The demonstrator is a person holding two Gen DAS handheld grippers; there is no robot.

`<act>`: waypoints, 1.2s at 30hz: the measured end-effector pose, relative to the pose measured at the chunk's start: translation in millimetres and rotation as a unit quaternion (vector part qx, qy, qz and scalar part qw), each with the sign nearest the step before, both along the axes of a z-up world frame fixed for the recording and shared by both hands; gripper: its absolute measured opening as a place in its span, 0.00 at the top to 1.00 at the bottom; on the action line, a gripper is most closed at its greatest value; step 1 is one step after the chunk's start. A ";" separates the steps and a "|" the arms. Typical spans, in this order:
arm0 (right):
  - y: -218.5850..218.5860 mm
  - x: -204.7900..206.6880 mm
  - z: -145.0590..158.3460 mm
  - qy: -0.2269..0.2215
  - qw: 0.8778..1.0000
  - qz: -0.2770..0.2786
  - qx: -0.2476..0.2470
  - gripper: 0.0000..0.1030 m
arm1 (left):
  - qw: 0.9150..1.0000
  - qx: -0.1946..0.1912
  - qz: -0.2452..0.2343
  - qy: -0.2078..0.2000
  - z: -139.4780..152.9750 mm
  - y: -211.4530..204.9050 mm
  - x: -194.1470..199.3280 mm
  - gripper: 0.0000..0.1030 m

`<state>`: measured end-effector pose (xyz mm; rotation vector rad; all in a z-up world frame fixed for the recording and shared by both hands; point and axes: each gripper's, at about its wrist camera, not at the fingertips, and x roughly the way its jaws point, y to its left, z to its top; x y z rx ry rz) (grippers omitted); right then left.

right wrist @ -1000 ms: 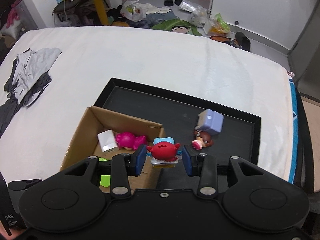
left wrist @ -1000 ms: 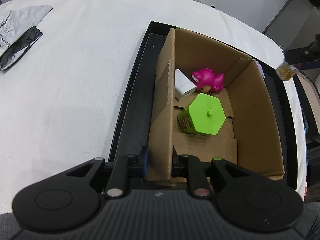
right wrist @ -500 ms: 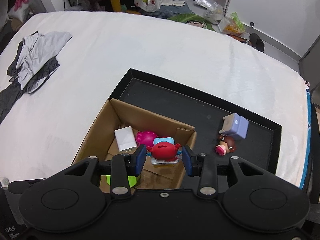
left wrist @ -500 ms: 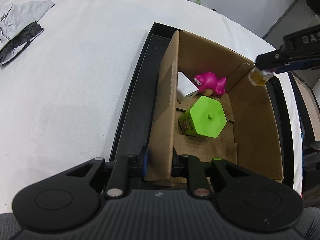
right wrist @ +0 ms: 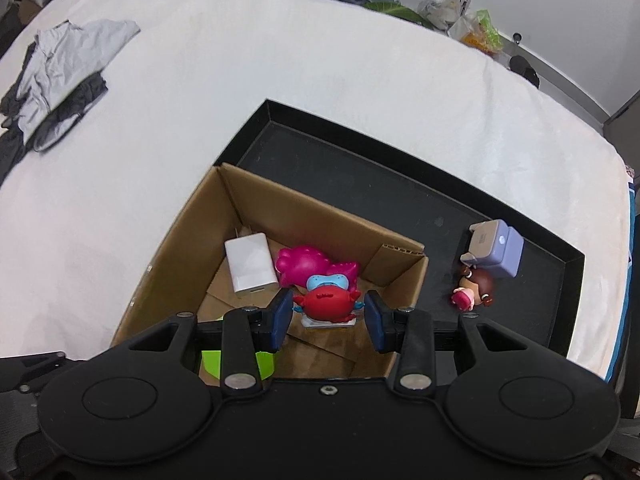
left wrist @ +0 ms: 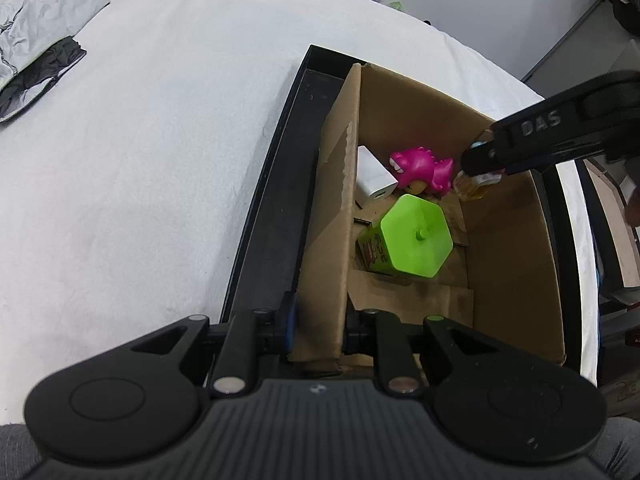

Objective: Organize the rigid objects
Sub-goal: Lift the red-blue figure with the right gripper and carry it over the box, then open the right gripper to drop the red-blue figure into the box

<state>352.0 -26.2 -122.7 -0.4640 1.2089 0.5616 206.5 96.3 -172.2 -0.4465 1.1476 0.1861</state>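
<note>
My left gripper (left wrist: 318,326) is shut on the left wall of an open cardboard box (left wrist: 332,216). The box stands in a black tray (right wrist: 360,168) and holds a white charger (right wrist: 250,266), a pink dinosaur toy (right wrist: 304,264) and a green hexagonal box (left wrist: 414,238). My right gripper (right wrist: 326,316) is shut on a red crab toy (right wrist: 326,300) and holds it over the box, above the pink dinosaur. It also shows in the left wrist view (left wrist: 478,166) at the box's right wall.
A lilac box-shaped item (right wrist: 494,246) and a small brown-haired doll (right wrist: 474,288) lie in the tray right of the box. A white cloth (right wrist: 280,80) covers the surface. Grey and black clothes (right wrist: 60,80) lie at the far left.
My right gripper has carried the red crab toy from over the tray to above the box's inside and lower. My left gripper has kept its hold on the box wall.
</note>
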 end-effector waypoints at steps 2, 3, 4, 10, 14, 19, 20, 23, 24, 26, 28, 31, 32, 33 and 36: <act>1.0 1.0 -5.5 0.004 1.000 -0.001 -0.006 0.62 | 1.000 -0.001 -0.002 0.000 0.0 -0.5 0.3 0.82; 1.7 1.2 -8.3 0.006 1.000 -0.002 -0.008 0.62 | 1.000 -0.001 -0.003 0.000 -0.2 -0.7 0.5 0.82; 2.5 1.6 -10.9 0.008 1.000 -0.003 -0.010 0.62 | 1.000 -0.001 -0.003 0.000 -0.3 -0.5 0.5 0.82; 7.2 3.5 -25.8 0.017 1.000 -0.003 -0.026 0.62 | 1.000 -0.003 -0.005 0.001 -2.0 1.4 0.9 0.82; 8.6 3.7 -32.2 0.021 0.999 -0.004 -0.036 0.61 | 1.000 0.004 -0.006 -0.001 -1.7 2.0 0.9 0.82; 5.4 5.6 -25.5 0.019 0.999 -0.008 -0.031 0.60 | 1.000 0.009 -0.012 -0.001 -1.4 -0.8 0.5 0.82; 3.9 6.0 -23.1 0.018 0.999 -0.009 -0.029 0.60 | 1.000 0.009 -0.012 -0.002 -1.2 -1.0 0.1 0.82; -0.7 6.5 -14.9 0.013 1.000 -0.013 -0.020 0.60 | 1.000 0.010 -0.010 -0.001 -0.8 -1.0 -1.1 0.82; -2.8 6.8 -11.8 0.013 1.000 -0.015 -0.016 0.60 | 1.000 0.011 -0.010 -0.001 -0.7 -0.8 -0.9 0.82; -6.9 8.2 -5.6 0.015 1.000 -0.020 -0.005 0.60 | 1.000 0.013 -0.010 -0.001 -0.2 -1.4 -0.2 0.82; -11.5 8.6 1.6 0.012 1.000 -0.023 0.004 0.60 | 1.000 0.016 -0.010 0.000 -0.1 -2.6 1.1 0.82; -18.6 11.0 11.8 0.007 1.000 -0.024 0.015 0.60 | 1.000 0.016 -0.008 0.000 0.1 -3.1 1.3 0.82; -21.5 11.2 15.6 0.006 1.000 -0.024 0.018 0.60 | 1.000 0.015 -0.007 0.001 0.2 -3.1 1.0 0.82; -24.2 11.4 19.1 0.004 0.999 -0.024 0.020 0.60 | 1.000 0.015 -0.006 0.001 0.2 -3.2 0.9 0.82; -34.0 13.0 29.9 -0.003 0.999 -0.028 0.027 0.60 | 1.000 0.019 -0.006 0.002 0.9 -4.6 1.2 0.82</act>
